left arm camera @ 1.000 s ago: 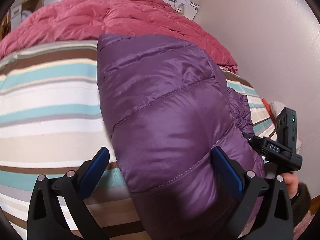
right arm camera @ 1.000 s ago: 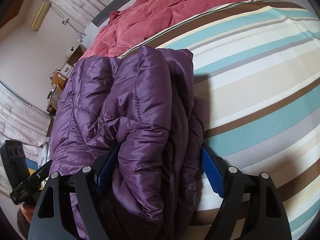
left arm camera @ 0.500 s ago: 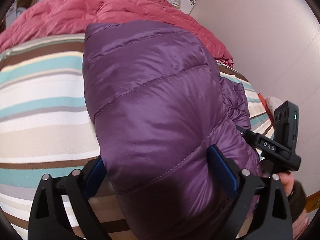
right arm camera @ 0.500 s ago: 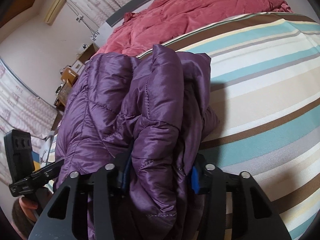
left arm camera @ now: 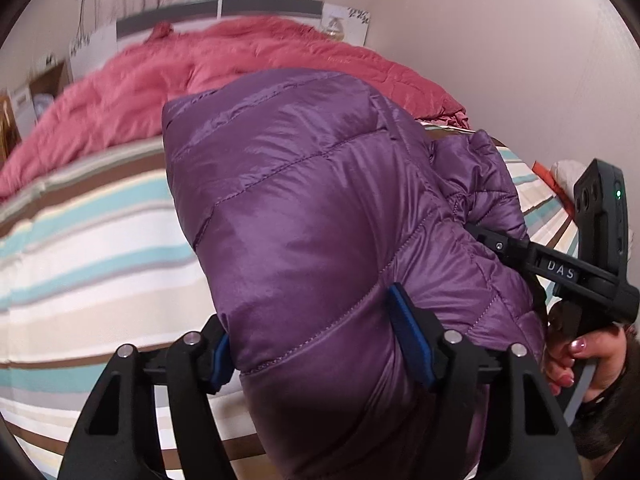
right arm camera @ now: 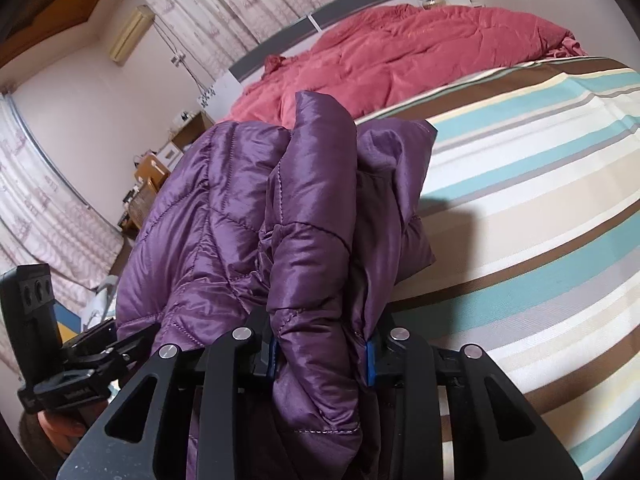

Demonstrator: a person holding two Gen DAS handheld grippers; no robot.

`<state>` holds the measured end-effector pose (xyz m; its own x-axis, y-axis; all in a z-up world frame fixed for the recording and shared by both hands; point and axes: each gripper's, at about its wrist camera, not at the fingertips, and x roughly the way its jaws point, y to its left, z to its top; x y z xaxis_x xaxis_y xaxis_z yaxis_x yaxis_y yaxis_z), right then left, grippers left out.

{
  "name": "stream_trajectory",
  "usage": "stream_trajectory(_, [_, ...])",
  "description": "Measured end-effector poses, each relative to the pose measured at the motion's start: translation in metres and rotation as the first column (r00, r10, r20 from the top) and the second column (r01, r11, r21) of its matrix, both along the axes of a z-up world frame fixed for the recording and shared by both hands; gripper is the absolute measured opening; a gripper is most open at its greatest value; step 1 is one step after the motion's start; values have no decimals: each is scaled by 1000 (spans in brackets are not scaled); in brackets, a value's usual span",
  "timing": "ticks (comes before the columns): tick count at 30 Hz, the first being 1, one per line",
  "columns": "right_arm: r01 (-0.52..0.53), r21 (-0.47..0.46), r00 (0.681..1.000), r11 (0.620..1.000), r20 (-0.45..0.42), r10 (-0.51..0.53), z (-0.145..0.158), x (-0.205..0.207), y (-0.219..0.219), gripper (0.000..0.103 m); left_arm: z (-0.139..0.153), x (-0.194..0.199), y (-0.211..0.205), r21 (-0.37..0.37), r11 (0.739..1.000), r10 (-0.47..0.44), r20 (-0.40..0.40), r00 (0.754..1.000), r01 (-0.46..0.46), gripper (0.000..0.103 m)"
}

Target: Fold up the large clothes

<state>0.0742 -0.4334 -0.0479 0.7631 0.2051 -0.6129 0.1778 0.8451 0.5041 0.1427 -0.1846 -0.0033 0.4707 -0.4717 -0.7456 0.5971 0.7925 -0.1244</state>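
A folded purple quilted down jacket [left arm camera: 312,200] is lifted above the striped bed cover [left arm camera: 80,248]. My left gripper [left arm camera: 320,340] is shut on its near left edge, blue pads pressed into the padding. My right gripper [right arm camera: 320,354] is shut on the bunched layers of the jacket [right arm camera: 304,240] at the other near corner. The right gripper also shows in the left wrist view [left arm camera: 560,272], and the left gripper shows at the lower left of the right wrist view [right arm camera: 60,360]. The jacket's far end hangs free and casts a shadow on the cover.
A crumpled red duvet [left arm camera: 200,80] lies at the head of the bed, also in the right wrist view [right arm camera: 400,60]. A pale wall [left arm camera: 500,40] runs along the bed's right side. Curtains [right arm camera: 48,208] and small furniture [right arm camera: 148,176] stand beyond the bed's left side.
Both grippers closed onto the jacket's near edge and lifted it. The views tilted upward, showing more of the headboard, wall and curtains.
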Motion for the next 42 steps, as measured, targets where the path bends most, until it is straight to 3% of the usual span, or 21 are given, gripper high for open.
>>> stream_trajectory(6, [26,5,998,1000,63,-26,12,-19,5,30,25,-21,-1,9,1000,-23,126,992,22,64])
stream_trajectory(14, [52,19,983,998,173,-55,42,-45,15,30,56,-42,13,-23,999,-27,215,976,33,64])
stream_trajectory(25, [-55,-25,962,998,268,59,82,-23,73,30,94,-48,81,-76,994,104,314,944,-84,64])
stream_trajectory(31, [-148,-29,953,989,263,150,83,8,115,30,95,-35,128,-77,980,199,324,925,-185,64])
stream_trajectory(42, [-282,-38,939,959,193,284,68,77,179,30,73,15,204,-90,939,343,262,902,-331,64])
